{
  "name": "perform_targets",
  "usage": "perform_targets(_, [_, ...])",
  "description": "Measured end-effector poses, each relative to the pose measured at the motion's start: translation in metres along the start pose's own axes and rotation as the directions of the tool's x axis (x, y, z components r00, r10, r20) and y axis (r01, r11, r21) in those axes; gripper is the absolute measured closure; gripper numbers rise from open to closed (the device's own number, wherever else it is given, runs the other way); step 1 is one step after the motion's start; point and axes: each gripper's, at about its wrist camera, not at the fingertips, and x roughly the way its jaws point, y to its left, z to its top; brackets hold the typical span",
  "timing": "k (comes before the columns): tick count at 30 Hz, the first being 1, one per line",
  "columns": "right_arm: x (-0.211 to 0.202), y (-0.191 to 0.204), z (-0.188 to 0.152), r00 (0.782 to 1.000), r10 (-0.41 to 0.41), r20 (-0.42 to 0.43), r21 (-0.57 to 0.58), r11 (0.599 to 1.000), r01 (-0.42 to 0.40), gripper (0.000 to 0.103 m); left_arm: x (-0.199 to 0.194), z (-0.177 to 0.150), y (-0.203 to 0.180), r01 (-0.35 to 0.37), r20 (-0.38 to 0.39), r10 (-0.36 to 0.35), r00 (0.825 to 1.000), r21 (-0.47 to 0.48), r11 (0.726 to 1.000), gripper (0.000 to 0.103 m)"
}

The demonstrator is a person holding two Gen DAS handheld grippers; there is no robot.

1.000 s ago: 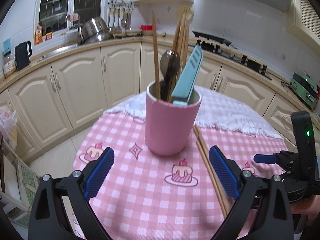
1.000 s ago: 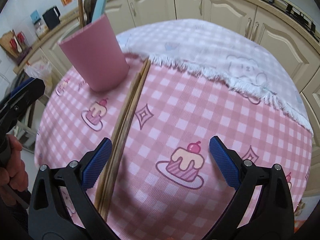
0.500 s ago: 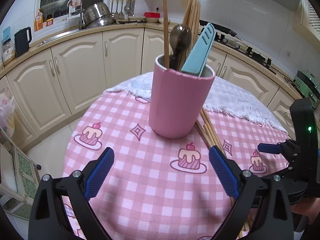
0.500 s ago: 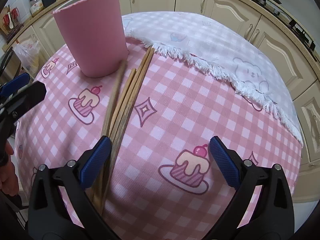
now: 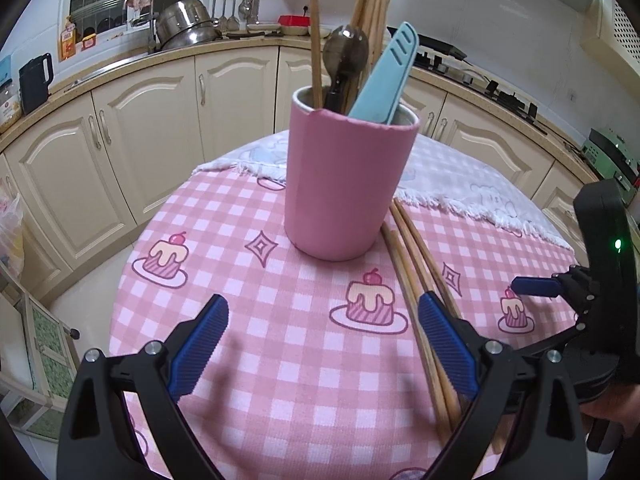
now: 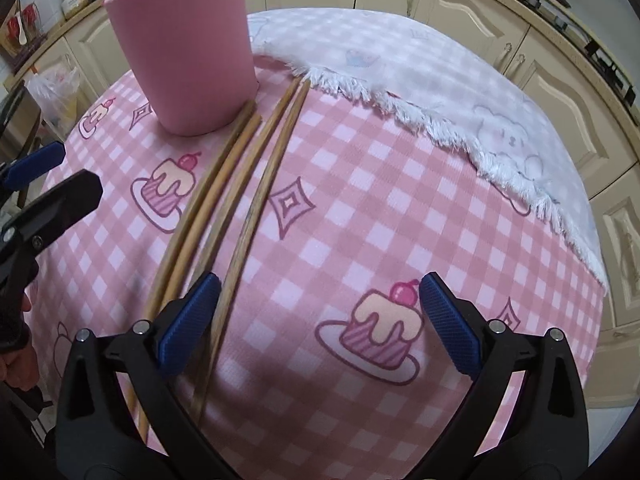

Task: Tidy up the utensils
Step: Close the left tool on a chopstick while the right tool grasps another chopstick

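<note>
Nearest, the right gripper (image 6: pixel 316 324) hangs spread wide and empty over the checked tablecloth (image 6: pixel 360 184), its left finger just above the loose chopsticks (image 6: pixel 240 184); closing here would likely catch only one or two sticks and scatter the rest. The left gripper (image 5: pixel 320 344) is likewise parted and holding nothing. Farther on, the chopsticks' far ends lie against the foot of the pink utensil cup (image 5: pixel 348 184), already crowded with a spoon (image 5: pixel 346 56), a blue spatula (image 5: pixel 384 76) and more sticks; dragging the bundle could nudge or tip it.
</note>
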Motion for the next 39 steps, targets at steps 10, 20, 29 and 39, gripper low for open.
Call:
perform_targets(10, [-0.002, -0.025, 0.002, 1.000, 0.004, -0.003, 0.012, 1.000, -0.004, 0.011, 0.028, -0.001, -0.027, -0.017, -0.104, 0.029, 0.994, 0.113, 0.993, 0.009])
perform_targets(20, [0.004, -0.033, 0.006, 1.000, 0.022, 0.007, -0.009, 1.000, -0.022, 0.012, 0.044, 0.002, -0.033, -0.043, -0.161, 0.066, 0.985, 0.139, 0.989, 0.009])
perform_targets(29, [0.007, -0.040, 0.012, 1.000, 0.021, -0.001, -0.018, 1.000, -0.021, 0.013, 0.061, 0.012, -0.037, -0.049, -0.190, 0.079, 0.979, 0.155, 0.987, 0.016])
perform_targets(39, [0.024, -0.019, 0.065, 0.998, 0.061, -0.023, -0.039, 0.997, -0.062, 0.045, 0.066, 0.031, -0.056, 0.028, -0.235, 0.025, 0.972, 0.218, 0.976, 0.069])
